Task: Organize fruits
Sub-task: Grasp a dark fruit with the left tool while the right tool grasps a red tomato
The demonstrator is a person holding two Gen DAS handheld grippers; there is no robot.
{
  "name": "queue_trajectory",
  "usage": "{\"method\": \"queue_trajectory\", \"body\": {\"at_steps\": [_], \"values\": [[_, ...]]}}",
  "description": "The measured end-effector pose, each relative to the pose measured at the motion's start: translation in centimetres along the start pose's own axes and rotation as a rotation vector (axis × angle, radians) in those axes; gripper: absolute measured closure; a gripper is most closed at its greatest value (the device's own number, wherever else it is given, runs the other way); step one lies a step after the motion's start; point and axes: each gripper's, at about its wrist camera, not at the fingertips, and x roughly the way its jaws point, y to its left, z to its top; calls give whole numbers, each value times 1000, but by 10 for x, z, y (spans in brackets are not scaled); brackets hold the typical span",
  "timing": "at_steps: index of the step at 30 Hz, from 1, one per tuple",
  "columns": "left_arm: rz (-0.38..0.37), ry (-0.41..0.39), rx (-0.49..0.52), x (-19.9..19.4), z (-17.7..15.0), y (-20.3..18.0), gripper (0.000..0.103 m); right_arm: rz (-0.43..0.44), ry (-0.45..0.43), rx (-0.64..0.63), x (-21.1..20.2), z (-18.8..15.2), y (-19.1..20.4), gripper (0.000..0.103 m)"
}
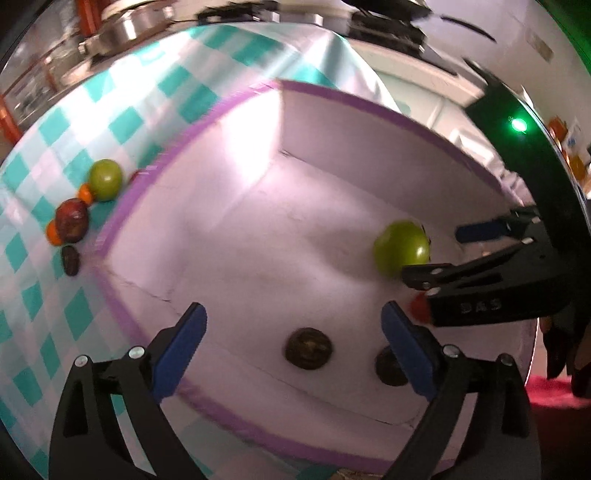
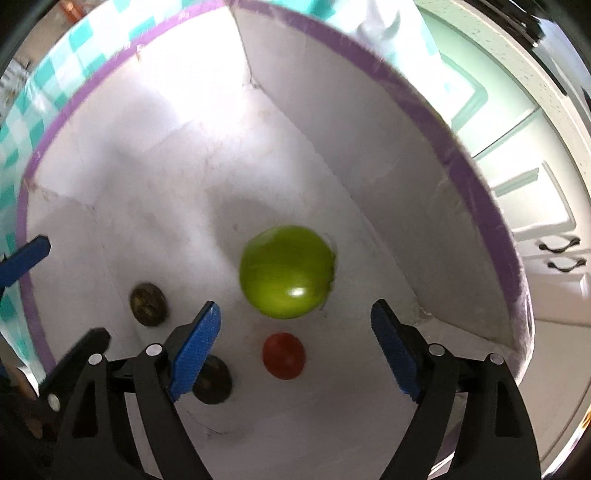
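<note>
A white box with a purple rim lies under both grippers. On its floor are a green apple, a small red fruit and two dark round fruits. The second dark fruit is partly hidden by a finger. My left gripper hangs open above the dark fruit, holding nothing. My right gripper is open above the apple and the red fruit, clear of both.
On the teal checked cloth left of the box lie another green apple, a red apple, two small oranges and a dark fruit. Metal pots stand at the back. White cabinet doors are to the right.
</note>
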Motion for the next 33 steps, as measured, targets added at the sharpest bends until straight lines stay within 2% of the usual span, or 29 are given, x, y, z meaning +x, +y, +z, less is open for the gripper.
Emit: {"method": "queue_trajectory", "body": {"at_steps": [5, 10, 13, 16, 19, 22, 26, 30, 33], "values": [[50, -121, -58, -29, 0, 39, 7, 31, -92, 83, -26, 10, 5, 22], [97, -253, -186, -69, 2, 106, 4, 92, -216, 110, -61, 41, 35, 22], [136, -275, -313, -80, -9, 155, 4, 136, -302, 77, -81, 57, 66, 22], [185, -223, -431, -71, -25, 204, 3, 167, -338, 8, -95, 82, 103, 22], [215, -114, -532, -42, -44, 248, 3, 178, -299, -84, -88, 110, 147, 22], [226, -56, -573, -19, -56, 273, 3, 154, -210, -179, -61, 140, 195, 22], [236, -28, -528, 6, -50, 293, 3, 95, -83, -238, -19, 178, 228, 22], [226, -38, -469, 23, -33, 308, 3, 40, 40, -269, 28, 208, 246, 23], [205, -37, -449, 34, -22, 317, 3, 4, 90, -288, 49, 223, 254, 24]]}}
